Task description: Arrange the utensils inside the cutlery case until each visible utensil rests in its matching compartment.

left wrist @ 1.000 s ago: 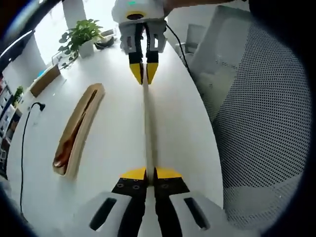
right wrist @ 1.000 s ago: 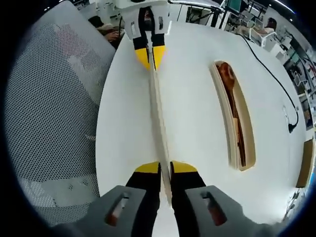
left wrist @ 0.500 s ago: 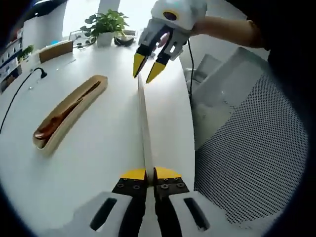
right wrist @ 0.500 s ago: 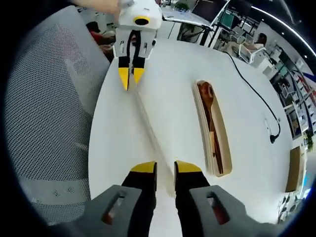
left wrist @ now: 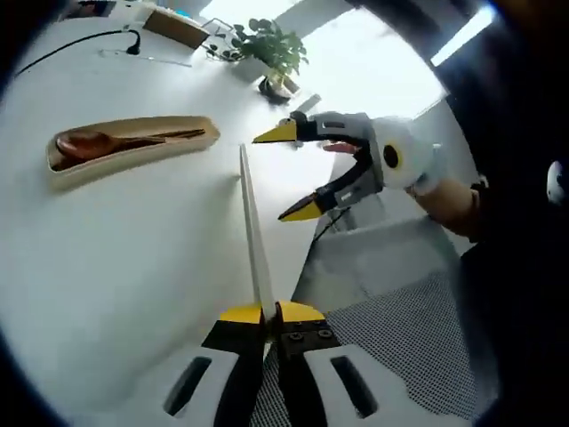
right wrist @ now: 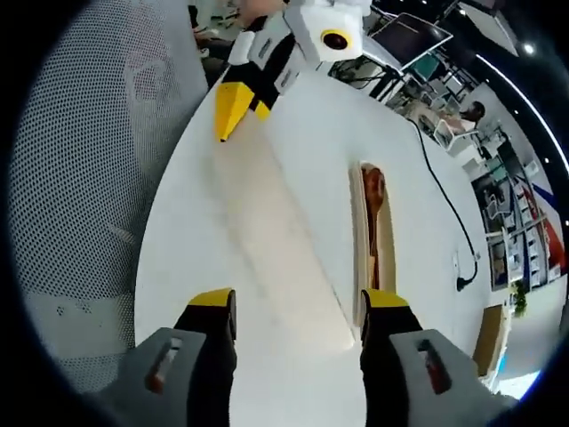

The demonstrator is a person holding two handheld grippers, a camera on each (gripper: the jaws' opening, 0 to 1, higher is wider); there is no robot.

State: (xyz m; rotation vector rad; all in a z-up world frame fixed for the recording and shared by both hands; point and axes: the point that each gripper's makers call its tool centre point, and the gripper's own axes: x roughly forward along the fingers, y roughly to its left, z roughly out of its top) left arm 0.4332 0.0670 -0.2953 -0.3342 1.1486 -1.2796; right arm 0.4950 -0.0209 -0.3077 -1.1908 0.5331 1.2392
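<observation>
A pale wooden cutlery case (left wrist: 133, 153) lies on the white table (left wrist: 107, 258), open on top, with a brown wooden spoon (left wrist: 89, 142) and a thinner utensil inside. My left gripper (left wrist: 264, 311) is shut on the near end of the case's thin flat lid (left wrist: 252, 222), seen edge-on. My right gripper (left wrist: 283, 175) hangs open beside the lid's far end, apart from it. In the right gripper view the lid (right wrist: 276, 240) shows as a broad pale panel between my right gripper's (right wrist: 300, 302) wide-open jaws, with the left gripper (right wrist: 236, 107) clamped on its far end and the case (right wrist: 358, 236) to the right.
A grey mesh chair (right wrist: 80, 178) stands against the table's edge, close to both grippers. A potted plant (left wrist: 276, 53) and a brown box (left wrist: 182, 27) sit at the far end. A black cable (right wrist: 436, 178) runs across the table beyond the case.
My right gripper has let go of the lid's end, opened wide and drawn off to the side. The left gripper still holds the lid and has swung with it.
</observation>
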